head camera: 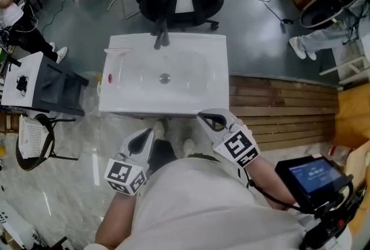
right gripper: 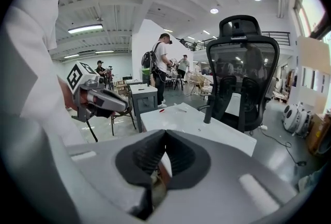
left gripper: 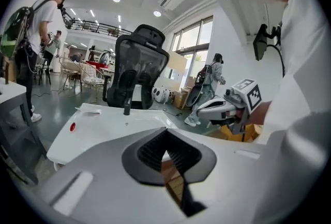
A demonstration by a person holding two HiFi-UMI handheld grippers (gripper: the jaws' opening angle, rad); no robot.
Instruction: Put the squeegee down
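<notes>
My left gripper hangs low on my left side, off the near edge of the sink, with its tip aimed up toward the basin. In the left gripper view its dark pads meet along their whole line and nothing sits between them, so it is closed and empty.

Up and left of it, on the back left corner of the sink, lies a pale thin bar that I take for the squeegee, though it is faint and I can't swear to it. Its long axis runs left to right along the back rim, and it lies flat on the white top. It is well apart from both grippers, with the whole basin between us. The left one is the nearer, since the bar is on its side — the right would have to cross past the faucet.

The right gripper sits just over the near rim, right of centre. Its own view shows the pads pressed together on nothing — closed too, and holding nothing.

By my reading the squeegee is already down and neither gripper is touching it.
</notes>
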